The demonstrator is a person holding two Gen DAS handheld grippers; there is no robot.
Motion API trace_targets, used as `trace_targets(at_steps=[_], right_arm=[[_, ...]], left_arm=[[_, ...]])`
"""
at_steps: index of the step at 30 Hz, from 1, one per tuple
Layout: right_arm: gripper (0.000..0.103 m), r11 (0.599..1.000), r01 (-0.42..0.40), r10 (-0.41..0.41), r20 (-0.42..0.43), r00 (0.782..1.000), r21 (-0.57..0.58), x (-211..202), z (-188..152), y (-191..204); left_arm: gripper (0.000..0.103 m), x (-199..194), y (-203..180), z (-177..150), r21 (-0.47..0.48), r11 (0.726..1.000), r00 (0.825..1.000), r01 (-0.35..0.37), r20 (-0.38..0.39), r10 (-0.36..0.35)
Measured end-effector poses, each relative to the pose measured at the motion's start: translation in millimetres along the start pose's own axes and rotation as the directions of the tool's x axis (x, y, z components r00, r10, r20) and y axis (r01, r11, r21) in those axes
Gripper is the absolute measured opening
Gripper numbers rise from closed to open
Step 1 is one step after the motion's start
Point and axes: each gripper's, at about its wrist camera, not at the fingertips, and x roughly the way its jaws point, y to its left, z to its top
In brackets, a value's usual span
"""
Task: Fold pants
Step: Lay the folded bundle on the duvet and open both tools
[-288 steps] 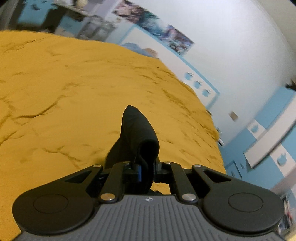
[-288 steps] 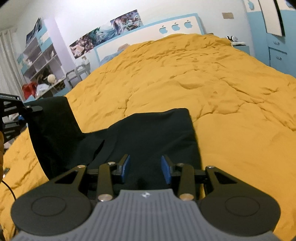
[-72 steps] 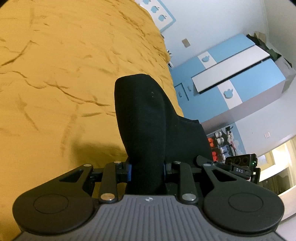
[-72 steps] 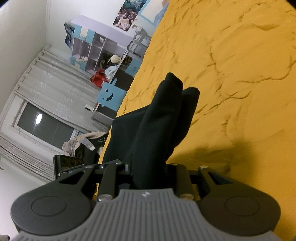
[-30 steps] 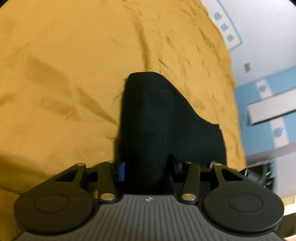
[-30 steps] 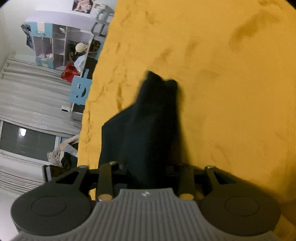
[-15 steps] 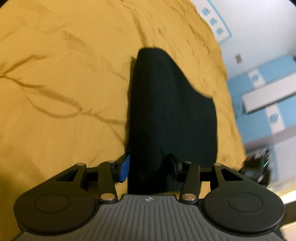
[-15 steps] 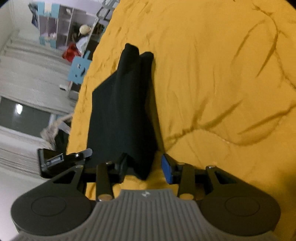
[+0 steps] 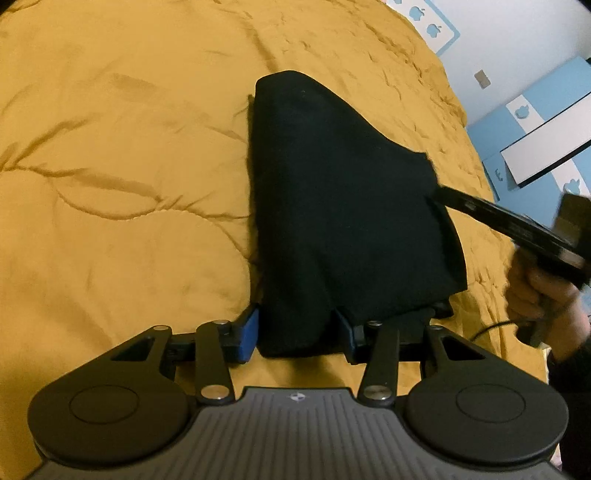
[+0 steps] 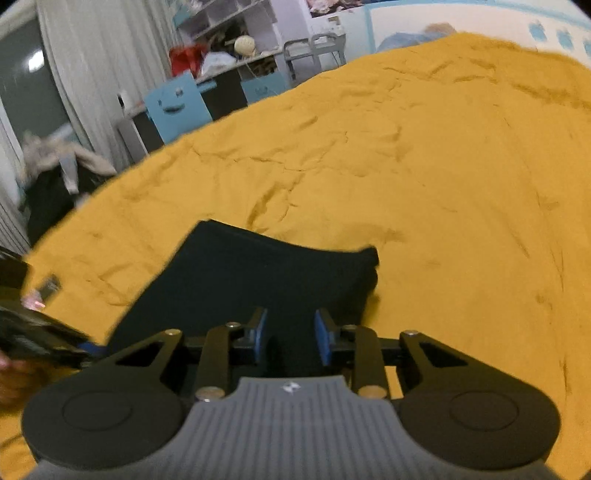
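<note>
The black pants (image 9: 343, 192) lie folded into a compact stack on the yellow bedspread (image 9: 110, 147). My left gripper (image 9: 297, 332) is open, its blue pads either side of the stack's near corner without pinching it. In the right wrist view the pants (image 10: 258, 273) lie flat just ahead of my right gripper (image 10: 290, 332), which is open and empty above their near edge. The right gripper's body and the hand holding it (image 9: 535, 236) show at the right of the left wrist view.
The bedspread (image 10: 406, 166) spreads wide beyond the pants. A blue and white headboard (image 9: 432, 22) and blue wardrobe (image 9: 546, 122) stand past the bed. Shelves, a blue chair (image 10: 177, 107) and curtains (image 10: 92, 55) stand off the bed's left side.
Both grippers lowered the folded pants onto the bed and opened. The right gripper has let go and drawn back and up from the stack; the left now brackets the corner with loose pads.
</note>
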Motion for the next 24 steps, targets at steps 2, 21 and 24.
trace_targets(at_steps=[2,21,24], right_arm=[[0.022,0.998,0.051,-0.051,-0.010,0.999,0.048,13,0,-11],[0.036,0.987,0.153,-0.153,-0.005,0.988,0.054,-42,-94,24],[0.038,0.973,0.209,-0.203,-0.070,0.977,0.095,-59,-111,24]], left_arm=[[0.053,0,1,-1,-0.003,1.000,1.000,0.005,0.004,-0.005],[0.054,-10,-30,-26,0.037,0.990,0.988,-0.135,0.085,0.132],[0.053,-12,-43,-34,0.072,0.976,0.977,-0.205,0.082,0.199]])
